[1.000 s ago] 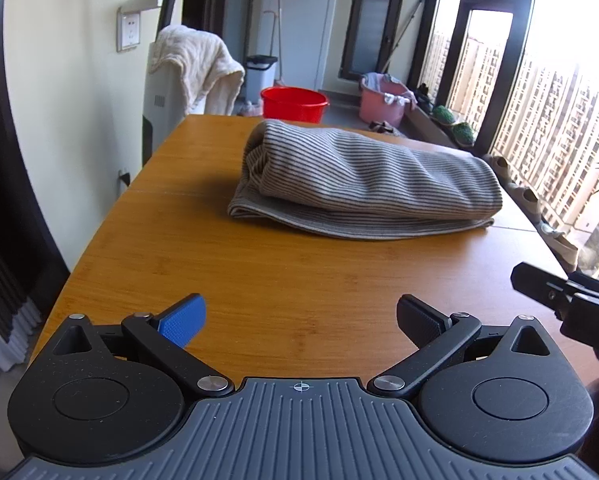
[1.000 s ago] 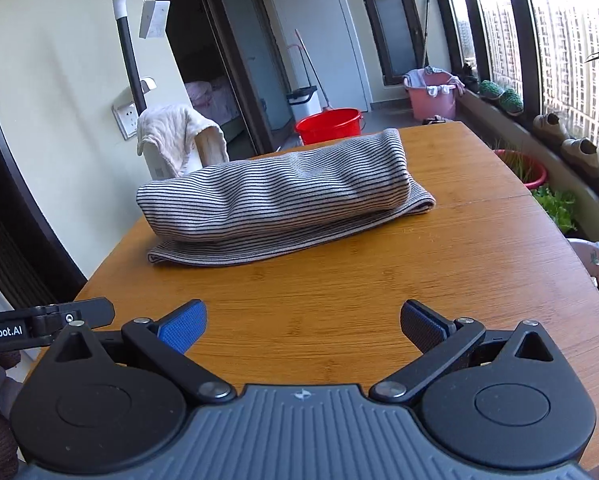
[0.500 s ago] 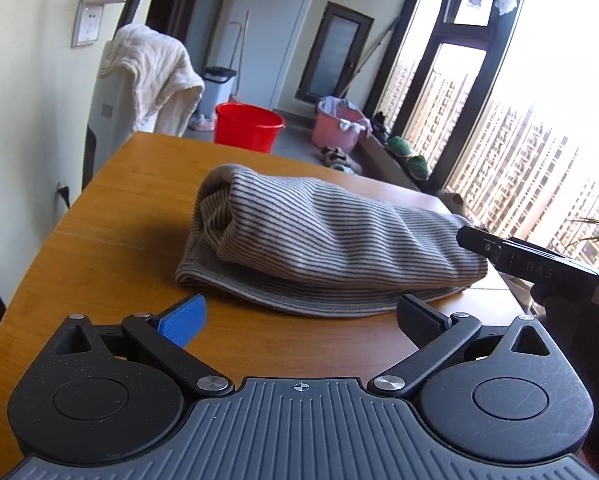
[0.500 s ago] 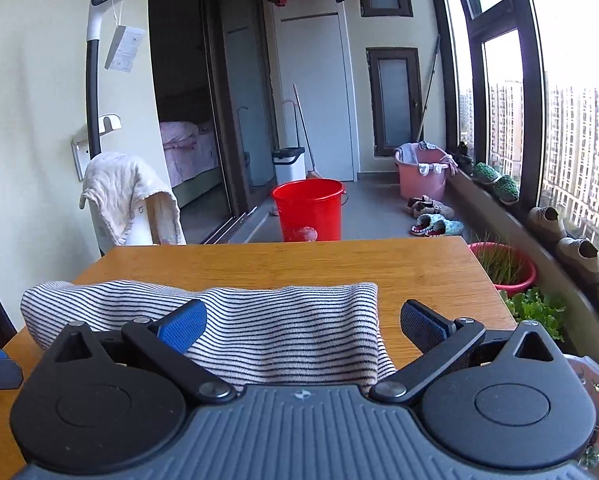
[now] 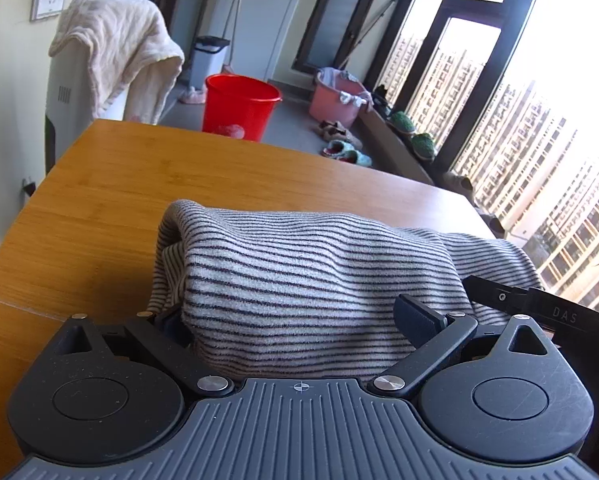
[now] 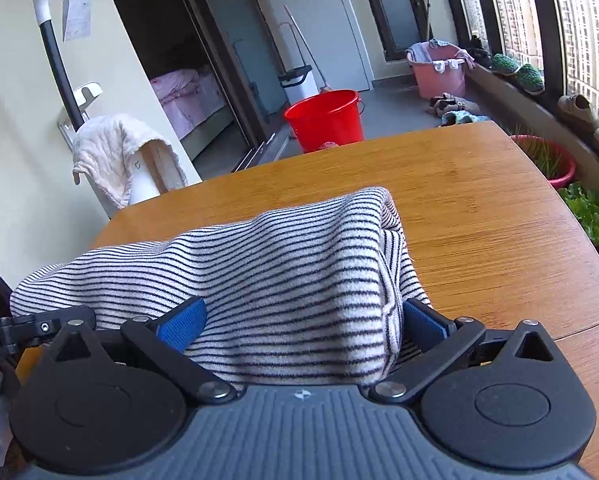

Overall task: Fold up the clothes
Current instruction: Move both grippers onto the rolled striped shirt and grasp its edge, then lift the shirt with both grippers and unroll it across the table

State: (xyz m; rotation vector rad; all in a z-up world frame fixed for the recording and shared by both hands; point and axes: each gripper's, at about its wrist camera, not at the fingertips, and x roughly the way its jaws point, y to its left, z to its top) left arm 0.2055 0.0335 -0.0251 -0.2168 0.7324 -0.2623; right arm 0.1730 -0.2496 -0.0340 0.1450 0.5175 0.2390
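**Technician:** Check your left gripper point(image 5: 297, 316) first. Its jaws are spread wide, one finger at each side of the left end of the striped garment point(image 5: 311, 276). The left-hand finger is mostly buried behind the knit, so you cannot confirm from that view whether its pad presses the cloth.

**Operator:** And the right gripper point(image 6: 303, 320)?

**Technician:** Same condition: your jaws are wide apart, with the blue pads point(image 6: 181, 322) on either side of the garment's right end. The cloth fills the gap between them and runs down to the gripper body. Nothing is pinched.

**Operator:** Where does the garment sit?

**Technician:** You have it folded into a thick, rounded bundle, lying lengthwise across the wooden table point(image 5: 131, 184), near your edge. A thinner layer of the same fabric shows beneath the bundle at each end.

**Operator:** Are the two grippers near each other?

**Technician:** The tip of each one shows at the margin of the other's view, at the opposite end of the bundle.

**Operator:** Surroundings?

**Technician:** Beyond the table's far edge a red bucket point(image 6: 325, 118) stands on the floor, with a pink basket point(image 6: 439, 68) further back by the windows. A pale towel point(image 5: 115, 48) drapes over a white appliance at the wall.
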